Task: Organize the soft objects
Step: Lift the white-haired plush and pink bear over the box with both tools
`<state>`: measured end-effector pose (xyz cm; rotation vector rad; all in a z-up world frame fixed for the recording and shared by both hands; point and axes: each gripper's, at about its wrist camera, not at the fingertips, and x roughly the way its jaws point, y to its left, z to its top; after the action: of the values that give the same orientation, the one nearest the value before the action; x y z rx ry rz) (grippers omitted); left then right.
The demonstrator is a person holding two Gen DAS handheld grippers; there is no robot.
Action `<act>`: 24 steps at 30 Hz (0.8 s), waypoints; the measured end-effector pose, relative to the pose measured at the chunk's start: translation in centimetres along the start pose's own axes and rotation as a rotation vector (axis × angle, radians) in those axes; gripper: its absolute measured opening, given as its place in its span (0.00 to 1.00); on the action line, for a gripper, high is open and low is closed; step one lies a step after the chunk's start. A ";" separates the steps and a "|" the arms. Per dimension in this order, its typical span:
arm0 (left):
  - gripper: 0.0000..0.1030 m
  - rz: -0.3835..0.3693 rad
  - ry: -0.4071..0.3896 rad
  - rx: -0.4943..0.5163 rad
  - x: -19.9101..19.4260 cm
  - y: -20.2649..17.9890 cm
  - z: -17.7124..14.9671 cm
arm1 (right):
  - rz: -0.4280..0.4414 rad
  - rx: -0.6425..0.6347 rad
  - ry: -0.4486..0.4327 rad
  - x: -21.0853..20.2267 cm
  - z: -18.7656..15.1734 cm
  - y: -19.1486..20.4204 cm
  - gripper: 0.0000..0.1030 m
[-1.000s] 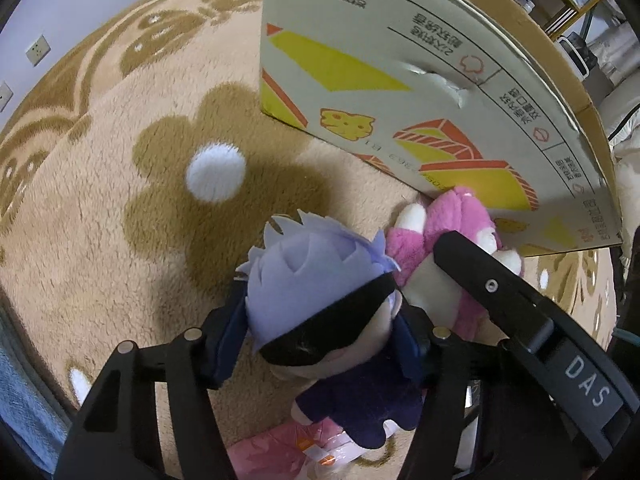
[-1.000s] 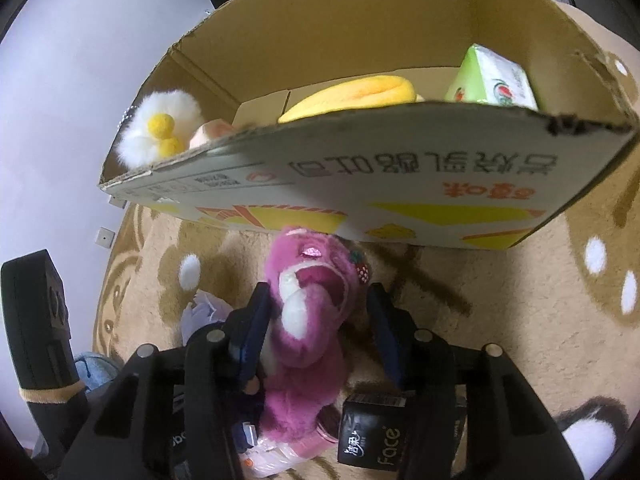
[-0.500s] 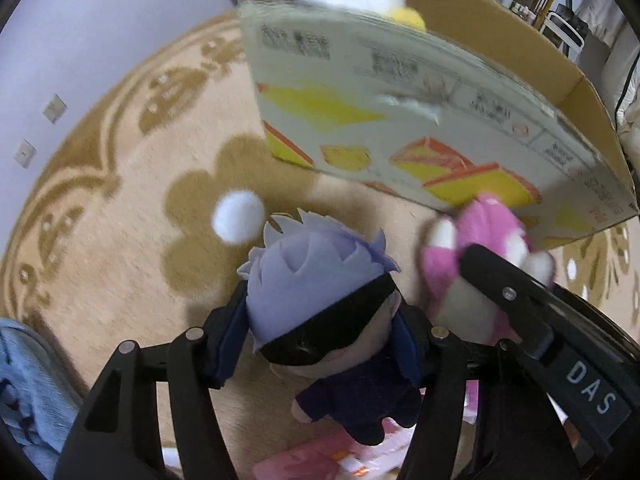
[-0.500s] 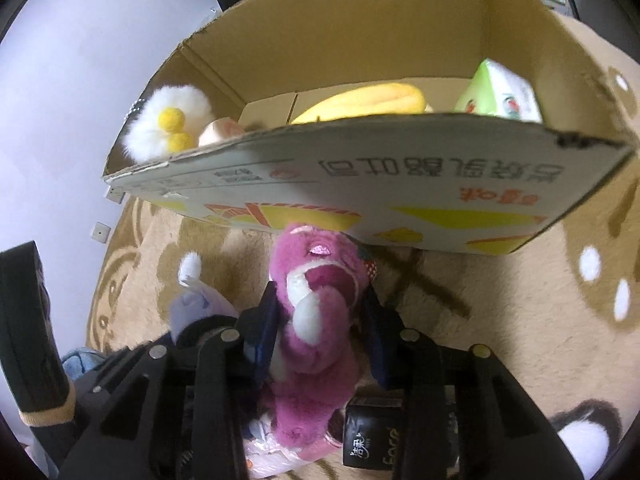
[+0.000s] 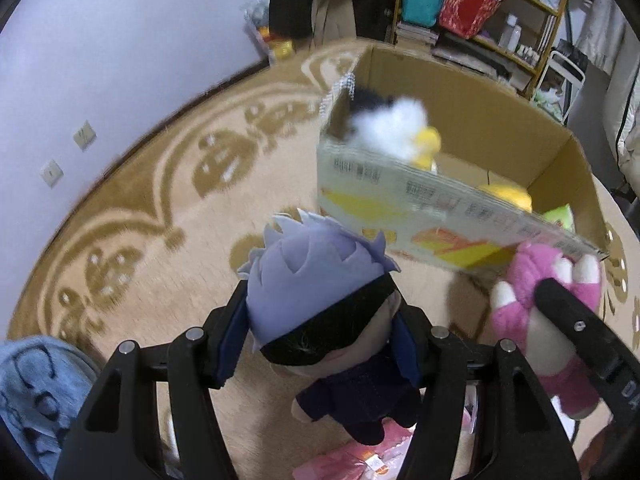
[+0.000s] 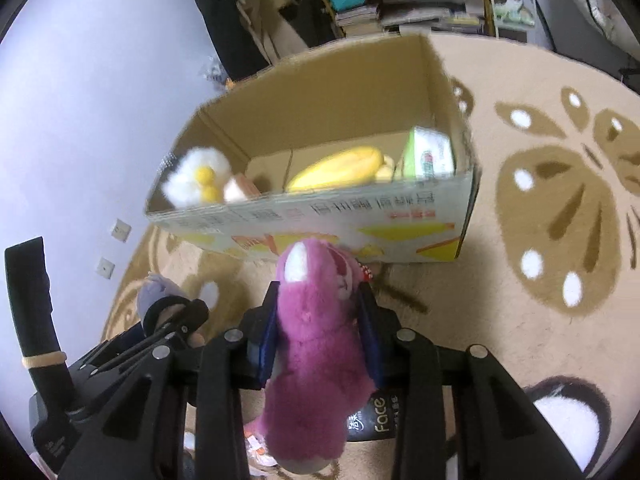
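Note:
My left gripper (image 5: pixel 320 322) is shut on a small doll (image 5: pixel 316 264) with lavender hair and a black blindfold, held off the rug. To its right, the right gripper (image 6: pixel 318 320) grips a pink plush bear (image 6: pixel 312 320); its jaws are still closing and the pads press into the fur. Just beyond both toys stands an open cardboard box (image 6: pixel 360 208). Inside it lie a white fluffy flower (image 6: pixel 198 178), a yellow banana plush (image 6: pixel 340 168) and a green carton-shaped toy (image 6: pixel 428 156). The left wrist view also shows the bear (image 5: pixel 528 268) and the box (image 5: pixel 440 204).
A beige patterned rug (image 6: pixel 560 200) covers the floor. A black pack marked "Face" (image 6: pixel 380 420) and a pink packet (image 5: pixel 360 456) lie under the grippers. A blue cloth (image 5: pixel 36 392) is at the lower left. Cluttered shelves (image 5: pixel 480 8) stand behind the box.
Both grippers have risen with their toys, so the box's inside now shows. The right jaws have narrowed onto the pink bear.

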<state>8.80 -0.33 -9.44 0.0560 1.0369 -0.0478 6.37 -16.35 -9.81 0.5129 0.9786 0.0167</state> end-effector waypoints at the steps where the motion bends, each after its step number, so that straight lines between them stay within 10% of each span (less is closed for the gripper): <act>1: 0.60 0.013 -0.016 0.012 -0.5 -0.3 0.1 | 0.008 -0.010 -0.024 -0.6 0.0 0.4 0.36; 24: 0.60 0.040 -0.309 0.085 -7.4 -1.0 5.2 | 0.065 0.020 -0.262 -6.7 2.8 0.2 0.36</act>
<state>9.48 -1.59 -0.47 0.1421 0.7240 -0.0622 4.81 -18.93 -3.21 0.5504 0.7059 -0.0020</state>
